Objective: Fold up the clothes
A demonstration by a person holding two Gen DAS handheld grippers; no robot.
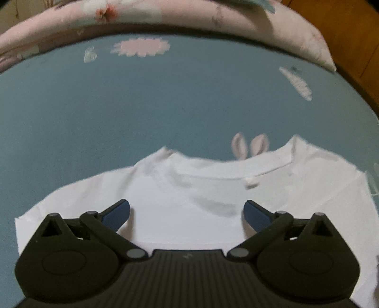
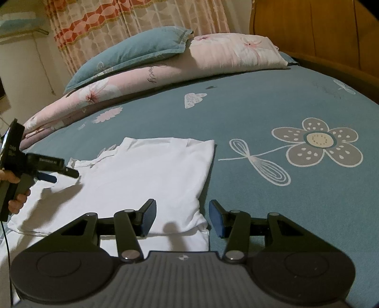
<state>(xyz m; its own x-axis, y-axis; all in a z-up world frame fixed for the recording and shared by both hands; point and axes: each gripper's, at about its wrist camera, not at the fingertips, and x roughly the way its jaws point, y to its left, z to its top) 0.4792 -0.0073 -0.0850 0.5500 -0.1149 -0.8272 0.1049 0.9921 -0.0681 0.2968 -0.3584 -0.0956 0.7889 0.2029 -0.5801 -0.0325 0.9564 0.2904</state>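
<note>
A white T-shirt (image 1: 189, 189) lies flat on the blue bed sheet (image 1: 165, 106), its collar toward the far side. My left gripper (image 1: 186, 214) is open and empty just above the shirt below the collar. In the right wrist view the shirt (image 2: 146, 173) lies partly folded, its right side doubled over. My right gripper (image 2: 182, 218) is open and empty over the shirt's near right edge. The left gripper (image 2: 61, 174) also shows at the left of that view, held by a hand over the shirt's left part.
A folded pink floral quilt (image 2: 165, 68) and a blue pillow (image 2: 132, 52) lie along the far side of the bed. A wooden headboard (image 2: 319, 30) stands at the right. Patterned curtains (image 2: 142, 21) hang behind.
</note>
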